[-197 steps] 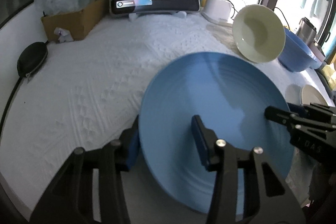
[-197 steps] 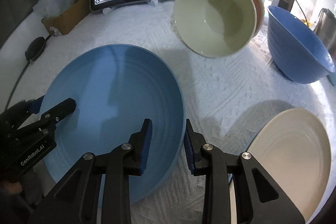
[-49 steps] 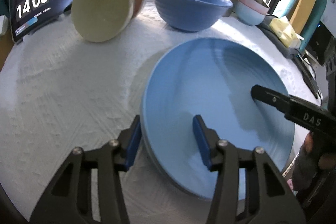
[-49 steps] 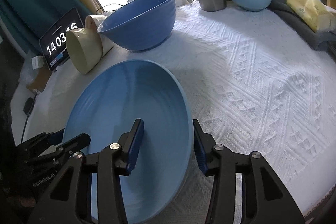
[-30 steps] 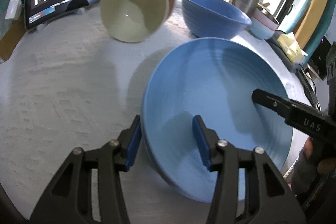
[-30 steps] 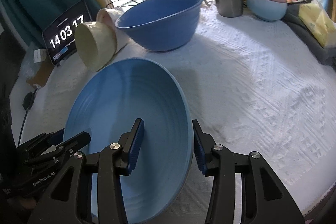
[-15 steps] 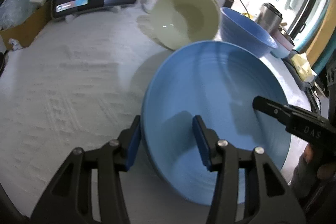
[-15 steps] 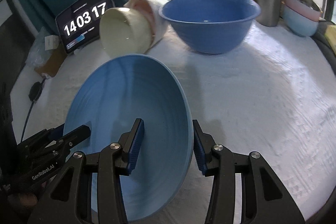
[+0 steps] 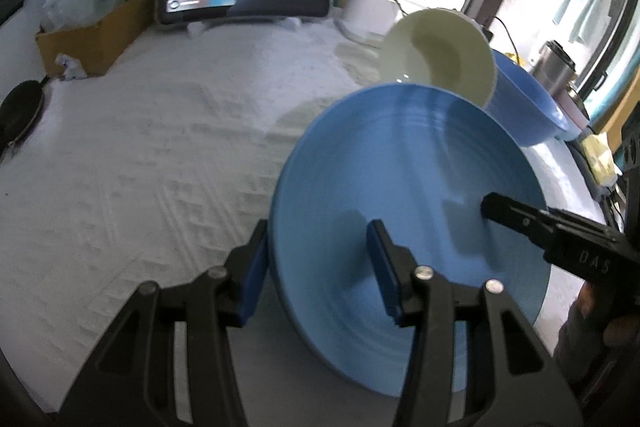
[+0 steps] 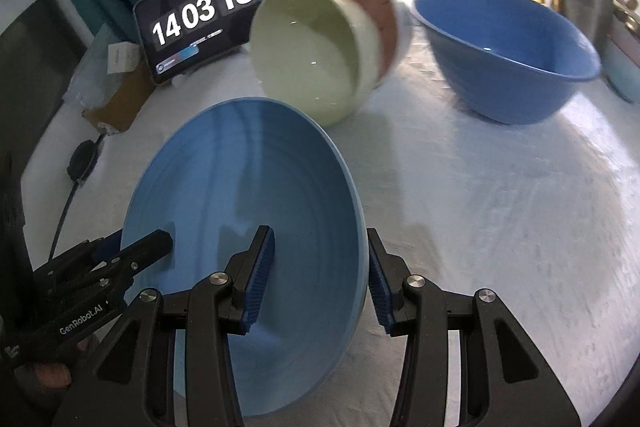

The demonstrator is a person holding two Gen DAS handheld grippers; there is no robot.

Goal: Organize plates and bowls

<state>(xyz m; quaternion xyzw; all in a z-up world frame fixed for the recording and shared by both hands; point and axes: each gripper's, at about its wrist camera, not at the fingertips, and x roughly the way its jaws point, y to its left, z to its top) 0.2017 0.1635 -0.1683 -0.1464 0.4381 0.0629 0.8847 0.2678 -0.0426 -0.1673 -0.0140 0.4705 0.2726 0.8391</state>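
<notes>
Two tongs shared one blue plate (image 9: 408,179). In the left wrist view, the left tongs (image 9: 316,267) straddled its near left rim, one pad outside, one inside, clamped on. The right tongs (image 9: 516,217) reached in from the right. The plate hung tilted above the white tabletop (image 9: 140,147), and beyond its far edge lay a cream bowl (image 9: 436,57) on its side.

In the right wrist view, the right tongs (image 10: 320,275) pinched the plate's right rim; the left tongs (image 10: 132,253) gripped the opposite edge. A blue bowl (image 10: 508,55) stood ahead and right, nearer the right hand.
</notes>
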